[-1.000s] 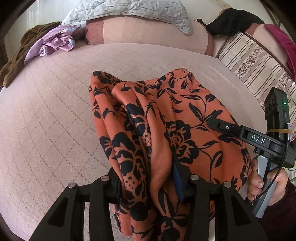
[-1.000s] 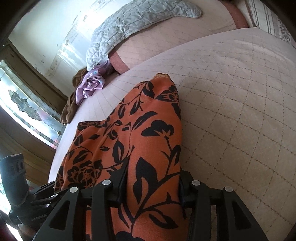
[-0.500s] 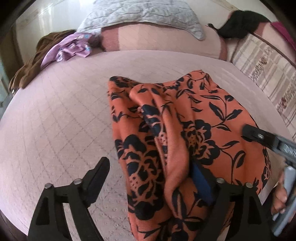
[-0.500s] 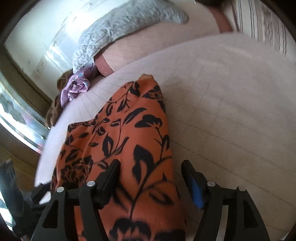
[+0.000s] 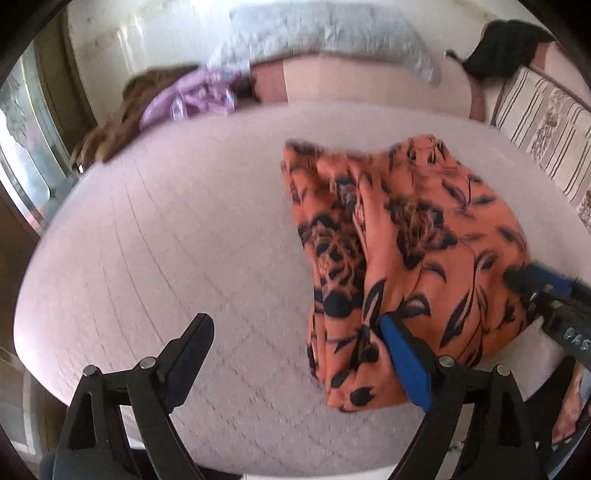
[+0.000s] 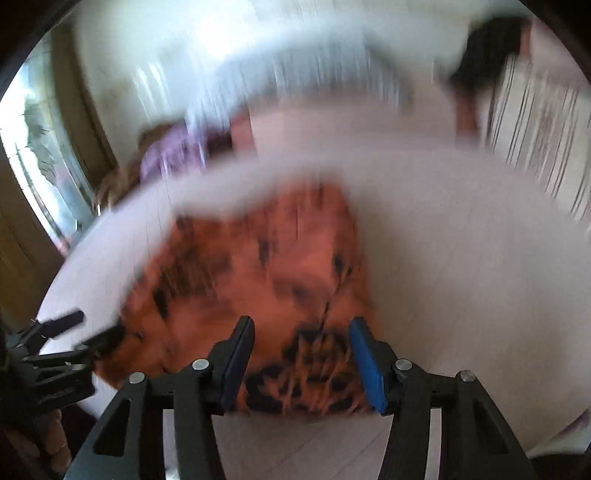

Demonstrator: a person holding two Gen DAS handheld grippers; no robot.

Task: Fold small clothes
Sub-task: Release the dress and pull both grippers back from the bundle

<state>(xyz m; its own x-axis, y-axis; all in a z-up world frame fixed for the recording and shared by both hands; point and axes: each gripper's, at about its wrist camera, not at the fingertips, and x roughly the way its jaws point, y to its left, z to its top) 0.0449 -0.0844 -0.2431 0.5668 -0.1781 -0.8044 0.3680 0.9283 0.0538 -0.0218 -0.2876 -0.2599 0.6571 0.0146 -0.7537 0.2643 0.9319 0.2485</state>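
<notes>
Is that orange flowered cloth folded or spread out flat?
Folded. The orange cloth lies on the bed as a compact bundle with layers overlapping along a lengthwise ridge.

Bed (image 5: pixel 192 236): pale pink quilted cover with a stitched diamond grid, mostly bare on the near left. Orange garment (image 5: pixel 417 251) with black floral print lies folded and rumpled right of centre, near the front edge. Far left corner: purple cloth (image 5: pixel 192 99) heaped against a brown cloth (image 5: pixel 110 129). Far edge: long pink bolster (image 5: pixel 369 85), a grey quilt (image 5: pixel 325 33) draped over it. Striped cushion (image 5: pixel 543 136) along the right side.
</notes>
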